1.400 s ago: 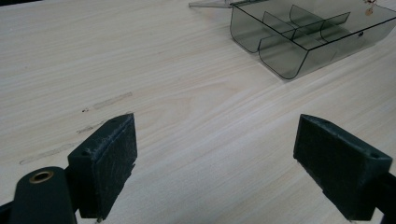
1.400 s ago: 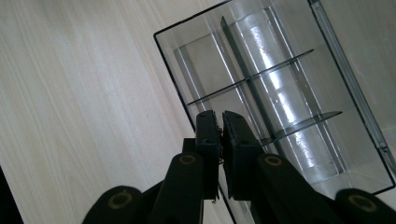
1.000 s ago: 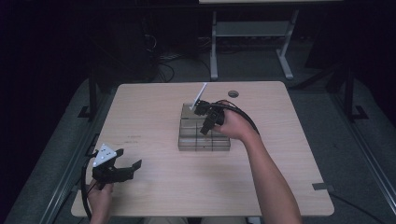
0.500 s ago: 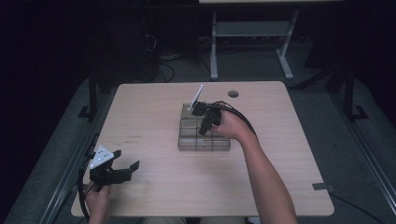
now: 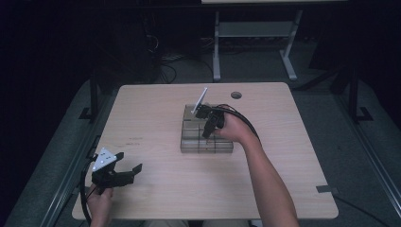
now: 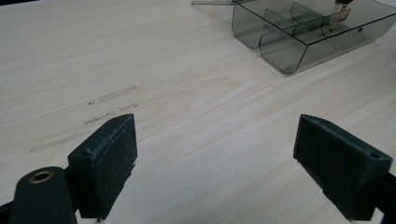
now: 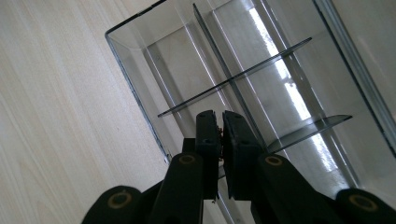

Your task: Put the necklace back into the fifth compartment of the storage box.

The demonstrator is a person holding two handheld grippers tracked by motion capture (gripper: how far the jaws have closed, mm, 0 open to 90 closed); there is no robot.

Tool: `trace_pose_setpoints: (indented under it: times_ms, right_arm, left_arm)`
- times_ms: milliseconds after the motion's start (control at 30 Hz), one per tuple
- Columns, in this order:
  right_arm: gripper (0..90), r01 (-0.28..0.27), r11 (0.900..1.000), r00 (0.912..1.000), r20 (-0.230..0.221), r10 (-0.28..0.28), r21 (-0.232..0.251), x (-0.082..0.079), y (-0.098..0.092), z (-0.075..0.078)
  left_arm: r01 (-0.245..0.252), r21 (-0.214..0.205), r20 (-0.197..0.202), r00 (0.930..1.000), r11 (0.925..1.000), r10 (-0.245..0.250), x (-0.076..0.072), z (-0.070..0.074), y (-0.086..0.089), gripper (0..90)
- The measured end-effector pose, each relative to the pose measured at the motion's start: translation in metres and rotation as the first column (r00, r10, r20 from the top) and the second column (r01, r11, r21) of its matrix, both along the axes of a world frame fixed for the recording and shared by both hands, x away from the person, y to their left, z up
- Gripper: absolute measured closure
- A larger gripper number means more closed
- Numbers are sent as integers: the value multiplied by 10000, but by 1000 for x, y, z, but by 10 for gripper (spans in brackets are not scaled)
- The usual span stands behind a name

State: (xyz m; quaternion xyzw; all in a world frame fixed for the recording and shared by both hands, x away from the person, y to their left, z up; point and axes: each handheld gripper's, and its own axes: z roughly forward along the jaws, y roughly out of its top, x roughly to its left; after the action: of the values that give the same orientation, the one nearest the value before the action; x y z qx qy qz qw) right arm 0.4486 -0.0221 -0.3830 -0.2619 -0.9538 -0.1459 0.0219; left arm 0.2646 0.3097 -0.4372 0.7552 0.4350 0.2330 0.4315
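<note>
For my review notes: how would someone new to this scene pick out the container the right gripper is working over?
Start from the light wooden table. At its middle stands a clear, smoke-tinted plastic organiser box, with the right gripper shut just above it. Thin dividers splitting it into compartments set it apart, as does a white stick slanting up from its far end.

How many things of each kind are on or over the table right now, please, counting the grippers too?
Grippers: 2, the left gripper open and the right gripper shut on a small thin thing above the box.
Clear smoky divided box: 1.
Small thin thing pinched in the jaws: 1.
Total: 4.
</note>
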Motion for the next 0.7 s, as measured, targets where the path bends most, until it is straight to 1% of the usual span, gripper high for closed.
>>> trace_pose_setpoints:
  times_ms: [100, 167, 233, 333, 367, 433, 500, 567, 633, 667, 700]
  right_arm:
    - [847, 27, 9999, 10000, -44, -27, 149, 1, -1, -4]
    - [847, 45, 10000, 10000, -76, -45, -2, 1, 0, -7]
    - [847, 67, 10000, 9999, -142, -67, -4, 2, 0, -10]
    - [847, 70, 9999, 9998, -169, -69, 74, 2, 0, -12]
    - [847, 154, 9999, 9995, -265, -153, 36, 2, -1, -16]
    - [847, 169, 9998, 9994, -290, -167, 55, 3, -2, -17]
    - [847, 229, 9996, 9990, -398, -222, 156, 4, -4, -22]
    - [847, 287, 9996, 9985, -463, -285, 37, 3, -4, -26]
    - [847, 289, 9996, 9985, -476, -286, 61, 3, -4, -27]
    - [847, 302, 9994, 9982, -521, -293, 168, 3, -4, -29]
    - [846, 308, 9994, 9983, -500, -302, 126, 3, -5, -29]
  left_arm:
    - [-4, -13, -8, 10000, 10000, 4, 0, 0, 0, 131]
    - [-13, -15, -11, 10000, 10000, 13, 0, 0, 0, 131]
    - [-32, -65, 25, 10000, 10000, 33, -1, 0, 0, 131]
    - [-15, -21, -11, 10000, 10000, 15, 0, 0, 0, 131]
    - [-6, -23, -14, 10000, 10000, 6, 0, 0, 0, 131]
    - [20, 14, -17, 10000, 10000, -20, 0, 0, 0, 131]
    - [-6, -22, -2, 10000, 10000, 6, 0, 0, 0, 131]
    - [-33, -34, -23, 10000, 10000, 33, 0, 0, 1, 131]
    - [-26, -9, -25, 10000, 10000, 26, 0, 0, 1, 131]
    - [-31, -20, -33, 10000, 10000, 31, 0, 0, 1, 131]
    - [-35, -15, -23, 10000, 10000, 35, 0, 0, 1, 131]
